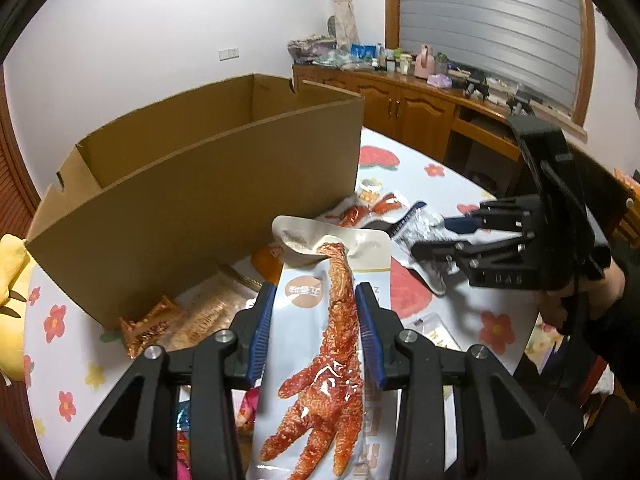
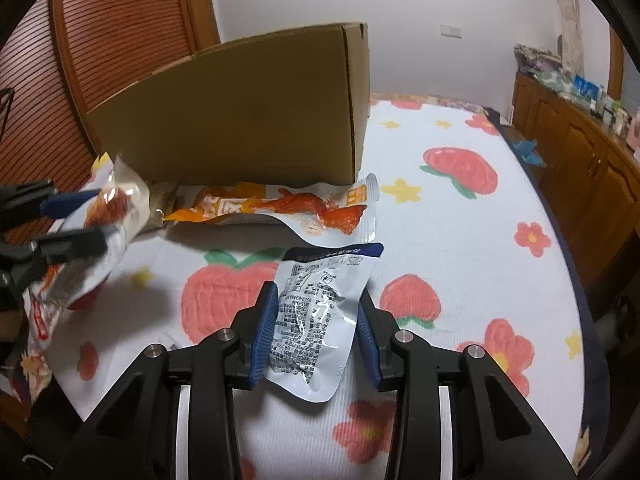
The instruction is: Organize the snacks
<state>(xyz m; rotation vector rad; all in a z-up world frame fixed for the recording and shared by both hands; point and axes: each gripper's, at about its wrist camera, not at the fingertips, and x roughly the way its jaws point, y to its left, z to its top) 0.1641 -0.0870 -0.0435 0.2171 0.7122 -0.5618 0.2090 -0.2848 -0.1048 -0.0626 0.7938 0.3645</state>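
My left gripper point(image 1: 317, 332) is shut on a white packet point(image 1: 336, 320) printed with a red chicken foot, held up above the table in front of the open cardboard box point(image 1: 200, 184). In the right wrist view that gripper point(image 2: 102, 216) and its packet point(image 2: 124, 200) show blurred at the left, beside the box point(image 2: 240, 112). My right gripper point(image 2: 316, 332) is shut on a silver packet point(image 2: 316, 304) with a dark blue top edge, low over the tablecloth. The left wrist view shows the right gripper point(image 1: 434, 236) on that packet point(image 1: 424, 222) to the right.
An orange chicken-wing packet point(image 2: 280, 208) lies against the box's near wall. Gold and orange packets point(image 1: 152, 328) lie at the box's left corner. A strawberry-print cloth point(image 2: 460, 216) covers the table. A wooden sideboard point(image 1: 400, 100) with clutter stands behind.
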